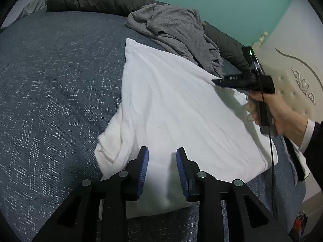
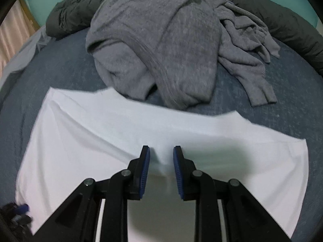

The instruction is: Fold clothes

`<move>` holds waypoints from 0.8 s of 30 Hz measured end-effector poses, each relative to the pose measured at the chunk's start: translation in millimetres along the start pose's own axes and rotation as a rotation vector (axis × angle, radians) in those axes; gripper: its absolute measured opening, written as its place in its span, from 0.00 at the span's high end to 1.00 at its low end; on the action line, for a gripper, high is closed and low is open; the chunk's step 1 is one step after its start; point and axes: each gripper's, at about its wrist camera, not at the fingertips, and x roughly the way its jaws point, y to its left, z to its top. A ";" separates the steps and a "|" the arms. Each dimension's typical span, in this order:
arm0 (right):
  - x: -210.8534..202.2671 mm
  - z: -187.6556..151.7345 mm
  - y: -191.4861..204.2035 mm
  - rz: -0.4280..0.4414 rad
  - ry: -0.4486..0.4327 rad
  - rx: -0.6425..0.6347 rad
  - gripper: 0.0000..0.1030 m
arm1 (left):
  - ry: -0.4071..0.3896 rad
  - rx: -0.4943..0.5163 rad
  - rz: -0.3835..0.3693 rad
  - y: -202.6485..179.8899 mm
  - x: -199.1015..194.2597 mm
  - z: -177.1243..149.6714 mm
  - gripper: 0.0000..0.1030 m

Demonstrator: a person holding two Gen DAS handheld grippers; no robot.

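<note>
Creased white garment [image 1: 171,109] on bedspread [image 1: 50,80]

The only lettering shows in the left wrist view, on the black body of the right gripper [image 1: 217,80], at about three o'clock in the frame. It is a small pale row of characters on the side of the housing [image 1: 234,78], reading roughly "UAS"; the print is tiny and soft, so the exact letters cannot be made sure. A green light [image 1: 251,52] glows on the unit just above it, at about two o'clock, with no text beside it. The right wrist view carries no readable text, label or number anywhere.
</note>
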 end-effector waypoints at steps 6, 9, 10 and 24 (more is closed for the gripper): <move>-1.6 -3.2 -3.5 0.005 -0.016 -0.020 0.77 | 0.000 0.005 0.001 -2.1 -1.0 -1.2 0.67; -2.0 5.1 1.8 0.026 -0.037 -0.040 0.72 | 0.000 0.001 -0.001 -2.0 -0.9 -1.3 0.67; 0.8 7.1 5.8 0.028 -0.028 -0.057 0.66 | 0.000 0.001 -0.001 -1.9 -0.6 -1.1 0.66; 11.0 3.8 41.3 0.010 -0.020 -0.273 0.98 | 0.001 -0.006 -0.007 -0.9 -1.0 -1.9 0.66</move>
